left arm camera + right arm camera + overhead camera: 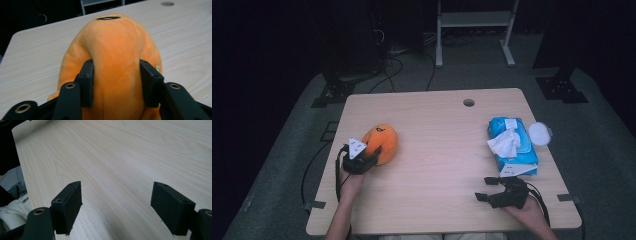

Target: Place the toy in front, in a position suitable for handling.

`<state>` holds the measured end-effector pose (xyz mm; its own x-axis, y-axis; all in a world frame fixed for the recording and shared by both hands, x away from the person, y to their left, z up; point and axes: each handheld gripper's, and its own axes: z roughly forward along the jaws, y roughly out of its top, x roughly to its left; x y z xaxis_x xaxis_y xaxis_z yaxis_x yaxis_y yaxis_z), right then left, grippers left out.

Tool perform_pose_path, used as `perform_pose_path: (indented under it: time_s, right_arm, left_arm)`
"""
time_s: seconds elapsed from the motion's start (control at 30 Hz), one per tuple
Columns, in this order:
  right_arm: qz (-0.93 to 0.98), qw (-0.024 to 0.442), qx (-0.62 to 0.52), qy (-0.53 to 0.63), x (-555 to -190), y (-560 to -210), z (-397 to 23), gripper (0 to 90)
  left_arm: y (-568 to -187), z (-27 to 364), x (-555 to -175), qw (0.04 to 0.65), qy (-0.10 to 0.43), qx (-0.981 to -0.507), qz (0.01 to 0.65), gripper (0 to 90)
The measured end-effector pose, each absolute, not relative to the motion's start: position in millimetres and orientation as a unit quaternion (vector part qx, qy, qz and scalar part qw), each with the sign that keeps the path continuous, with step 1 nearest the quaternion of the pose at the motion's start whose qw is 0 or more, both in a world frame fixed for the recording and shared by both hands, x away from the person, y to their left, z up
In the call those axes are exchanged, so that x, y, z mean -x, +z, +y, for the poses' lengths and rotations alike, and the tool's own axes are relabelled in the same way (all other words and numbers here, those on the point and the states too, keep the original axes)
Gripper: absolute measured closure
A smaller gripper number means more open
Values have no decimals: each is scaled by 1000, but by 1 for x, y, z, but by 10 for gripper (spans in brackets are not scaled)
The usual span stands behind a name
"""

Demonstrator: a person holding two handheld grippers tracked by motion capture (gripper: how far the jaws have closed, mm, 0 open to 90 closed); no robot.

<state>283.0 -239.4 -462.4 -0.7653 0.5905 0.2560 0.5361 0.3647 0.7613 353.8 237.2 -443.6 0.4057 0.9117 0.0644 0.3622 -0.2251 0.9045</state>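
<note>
An orange plush toy (384,140) with a small dark stitched mark on top lies on the left part of the wooden table (437,165). My left gripper (373,154) comes at it from the near side. In the left gripper view both pads press into the sides of the plush toy (115,45), whose fabric bulges between them, so the left gripper (116,75) is shut on it. My right gripper (484,188) rests near the front right of the table and points left. In the right gripper view the right gripper (116,205) is open over bare wood.
A blue pack of wet wipes (517,150) lies at the right side, with a white wipe (504,142) pulled out of it and a round white lid (539,133) beside it. A cable hole (469,102) sits near the far edge. Cables trail off both gripper sides.
</note>
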Motion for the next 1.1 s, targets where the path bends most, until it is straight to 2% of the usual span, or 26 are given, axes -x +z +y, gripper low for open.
perform_pose_path:
  time_s: [0.13, 0.57, 0.73, 1.1]
  right_arm:
    - [821, 31, -344, 455, -283, -461, -241, 237]
    - [810, 27, -354, 467, -284, -461, -246, 237]
    - [810, 27, -355, 466, -284, -462, -246, 237]
    - [811, 28, -354, 465, -285, -461, -246, 237]
  left_arm:
    - [-438, 242, -351, 457, 297, -711, 444, 623]
    - [-427, 237, -345, 482, 286, -705, 434, 623]
    - [-416, 228, -339, 505, 281, -704, 412, 621]
    - [-400, 177, -324, 543, 236, -736, 327, 617]
